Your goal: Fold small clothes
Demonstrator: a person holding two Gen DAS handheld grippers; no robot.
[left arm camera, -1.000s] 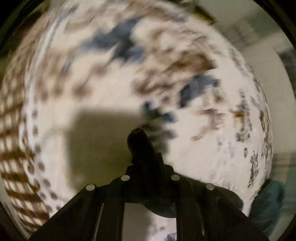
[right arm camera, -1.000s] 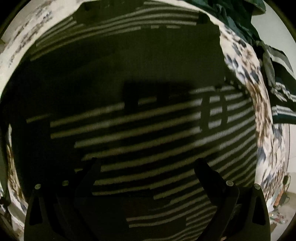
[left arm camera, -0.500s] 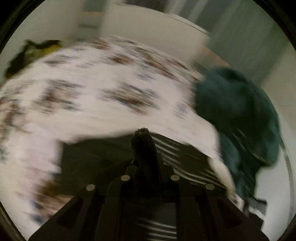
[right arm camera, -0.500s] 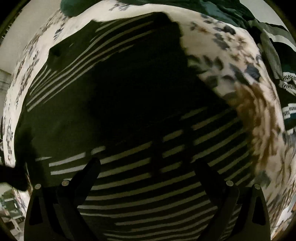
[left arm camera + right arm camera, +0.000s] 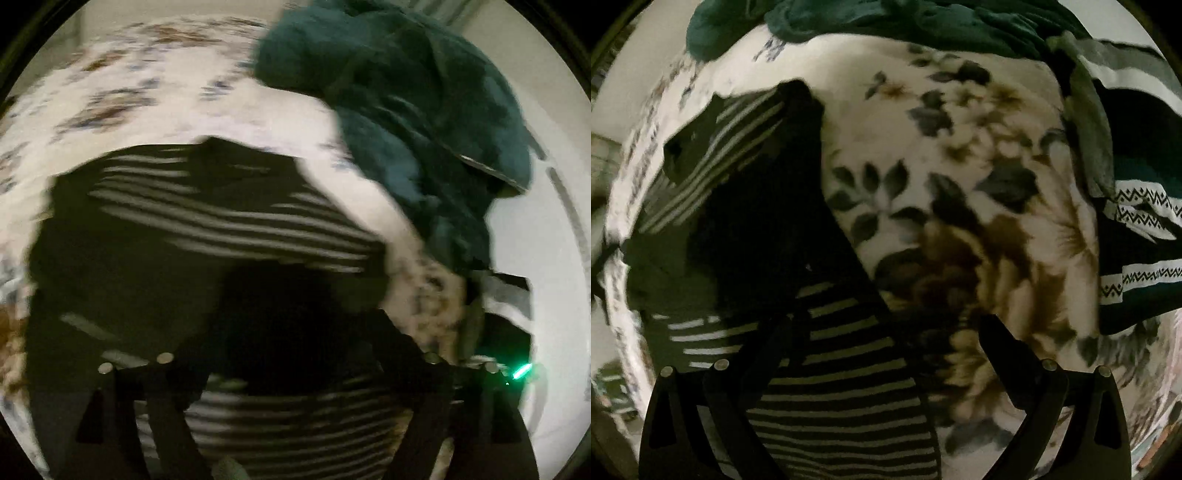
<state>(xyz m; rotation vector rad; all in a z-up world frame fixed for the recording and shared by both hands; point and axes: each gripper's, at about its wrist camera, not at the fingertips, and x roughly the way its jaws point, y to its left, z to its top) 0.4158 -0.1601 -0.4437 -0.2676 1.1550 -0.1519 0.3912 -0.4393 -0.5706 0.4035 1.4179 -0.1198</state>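
Note:
A dark garment with pale stripes lies on a white floral blanket; it also shows in the right wrist view, running from lower centre to upper left. My left gripper hangs low over the garment with its fingers spread apart; the tips are lost in dark blur. My right gripper is open and empty, its left finger over the striped cloth and its right finger over the blanket.
A heap of teal clothes lies at the blanket's far right edge and shows at the top of the right wrist view. A dark garment with white zigzag bands lies at the right. A white wall is beyond.
The left gripper has opened from shut and swung round from the blanket to above the striped garment. The right gripper has pulled back and to the right, so the blanket now fills its view.

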